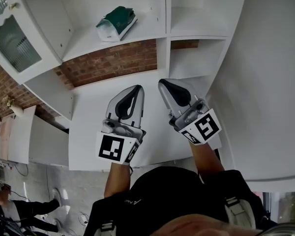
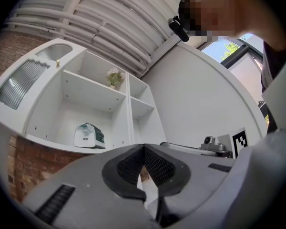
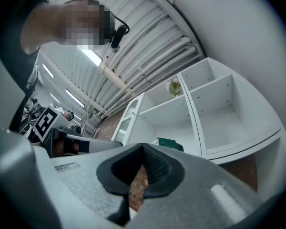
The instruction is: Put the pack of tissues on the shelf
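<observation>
The pack of tissues (image 1: 117,22), white with a dark green top, lies on the lower left shelf (image 1: 86,44) of the white shelf unit. It also shows in the left gripper view (image 2: 88,136) and, partly hidden behind the jaws, in the right gripper view (image 3: 170,143). My left gripper (image 1: 136,88) hovers over the white counter below the shelf, shut with nothing between its jaws (image 2: 143,148). Beside it on the right, my right gripper (image 1: 163,82) is likewise shut and empty (image 3: 143,147). Both are well short of the pack.
A brick wall (image 1: 113,63) runs between the counter (image 1: 93,132) and the shelf. A cabinet door with ribbed glass (image 1: 12,43) stands open at the left. A small plant (image 2: 114,77) sits on an upper shelf. The right-hand compartments (image 1: 196,18) hold nothing.
</observation>
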{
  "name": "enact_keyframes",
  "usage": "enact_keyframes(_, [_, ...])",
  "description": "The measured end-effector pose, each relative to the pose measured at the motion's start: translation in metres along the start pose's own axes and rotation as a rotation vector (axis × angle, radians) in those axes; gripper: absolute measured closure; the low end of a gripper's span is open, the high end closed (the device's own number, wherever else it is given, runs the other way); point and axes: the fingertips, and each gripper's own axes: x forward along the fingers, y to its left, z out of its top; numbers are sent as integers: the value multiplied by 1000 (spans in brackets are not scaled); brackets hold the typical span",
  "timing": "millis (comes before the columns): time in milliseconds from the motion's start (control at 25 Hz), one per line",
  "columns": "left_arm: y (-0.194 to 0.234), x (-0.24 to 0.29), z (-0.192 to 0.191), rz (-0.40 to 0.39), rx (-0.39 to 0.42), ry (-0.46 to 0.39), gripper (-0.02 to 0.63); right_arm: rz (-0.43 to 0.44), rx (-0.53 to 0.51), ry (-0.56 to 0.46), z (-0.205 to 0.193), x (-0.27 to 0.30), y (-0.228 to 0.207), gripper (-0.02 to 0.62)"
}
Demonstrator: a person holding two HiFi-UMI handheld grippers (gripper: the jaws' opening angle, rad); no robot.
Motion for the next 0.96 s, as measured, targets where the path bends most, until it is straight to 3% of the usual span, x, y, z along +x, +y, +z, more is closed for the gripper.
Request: enact_keyframes(960, [0,-10,8,-7,-39,-9,607,8,-8,10,5,-2,10,595])
